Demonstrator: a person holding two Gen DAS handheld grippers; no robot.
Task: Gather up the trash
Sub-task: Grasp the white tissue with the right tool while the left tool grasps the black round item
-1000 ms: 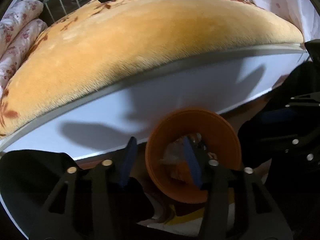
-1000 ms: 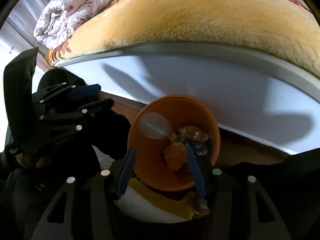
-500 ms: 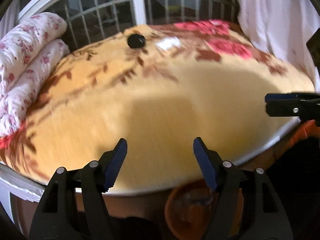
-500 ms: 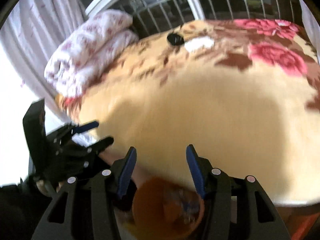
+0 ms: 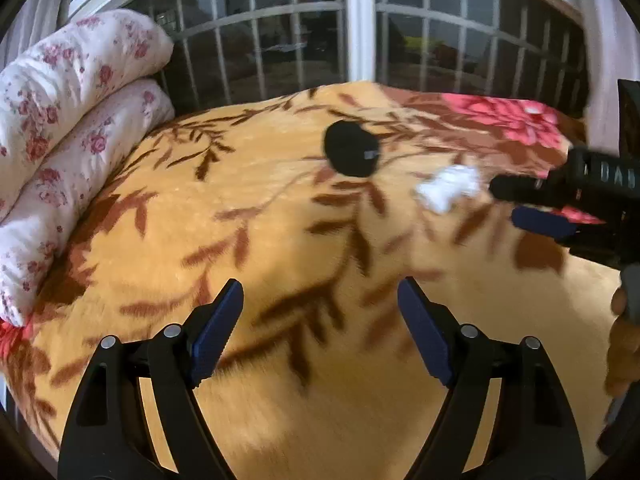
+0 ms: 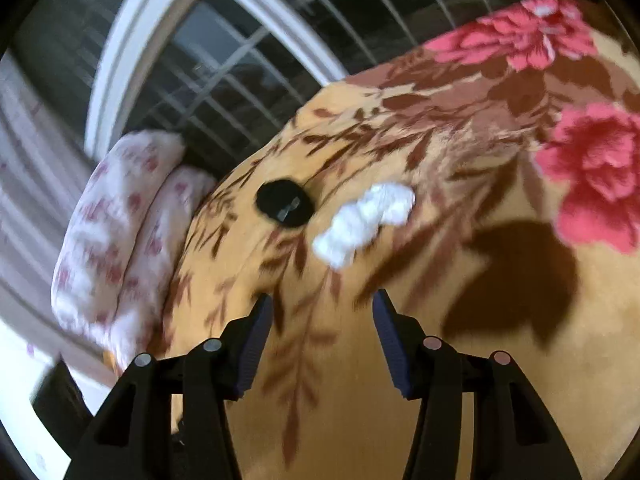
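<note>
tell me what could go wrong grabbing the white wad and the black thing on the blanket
The white crumpled wad lies on plush blanket; the right tool could pinch pile along with it. The black object sits close beside the wad, so either might get nudged. The left tool, jaws opening and empty, nears the right tool's path.

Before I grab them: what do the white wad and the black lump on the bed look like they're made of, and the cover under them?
White wad: probably crumpled tissue or soft paper, matte, with creased lobes. Black lump: unclear; dull dark surface with a small pale mark, perhaps plastic or fabric. Blanket: plush fleece-like fabric, short fuzzy pile, printed leaves and flowers.
</note>
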